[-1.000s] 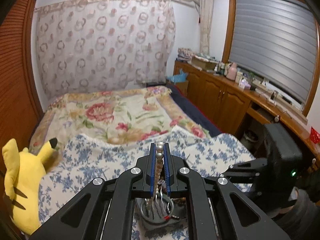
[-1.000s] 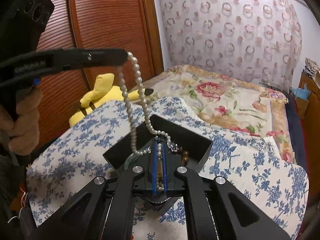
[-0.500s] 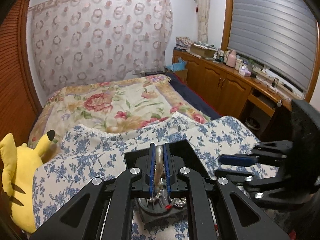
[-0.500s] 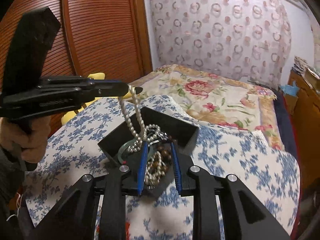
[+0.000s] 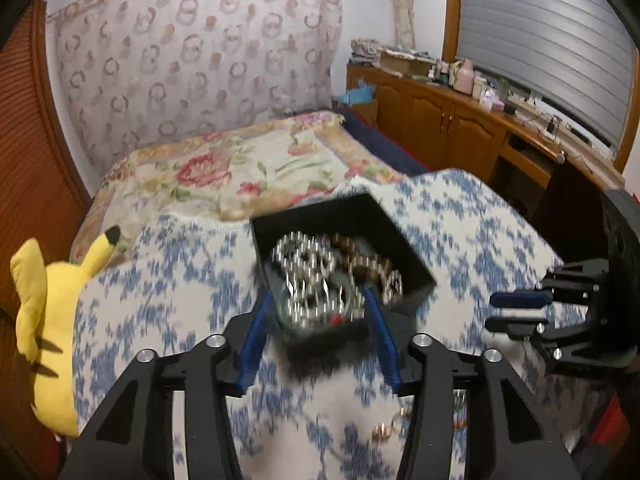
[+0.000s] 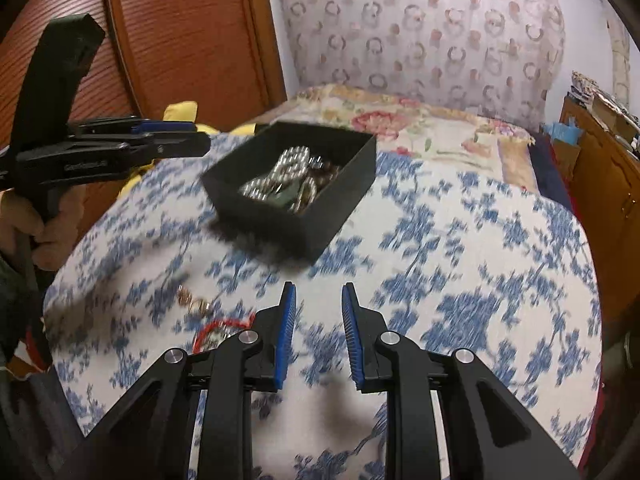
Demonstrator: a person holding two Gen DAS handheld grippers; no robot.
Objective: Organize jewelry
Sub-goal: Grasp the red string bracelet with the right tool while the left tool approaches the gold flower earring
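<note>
A black open box (image 5: 404, 244) sits on the blue-flowered cloth (image 5: 160, 304); it also shows in the right wrist view (image 6: 340, 200). A pearl necklace (image 5: 304, 260) and brown beads (image 5: 368, 264) lie piled inside it. My left gripper (image 5: 316, 300) is open and empty, just above the box's near edge. My right gripper (image 6: 318, 294) is open and empty, drawn back from the box over the cloth. A gold chain (image 6: 194, 302) and a red string piece (image 6: 216, 330) lie loose on the cloth to its left.
A yellow plush toy (image 5: 48, 320) lies at the cloth's left edge. A floral blanket (image 5: 240, 172) covers the bed beyond. Wooden cabinets (image 5: 460, 132) stand at the right, a wooden wardrobe (image 6: 180, 40) at the left.
My left gripper opened and the pearl necklace dropped into the box. My right gripper opened and pulled back from the box.
</note>
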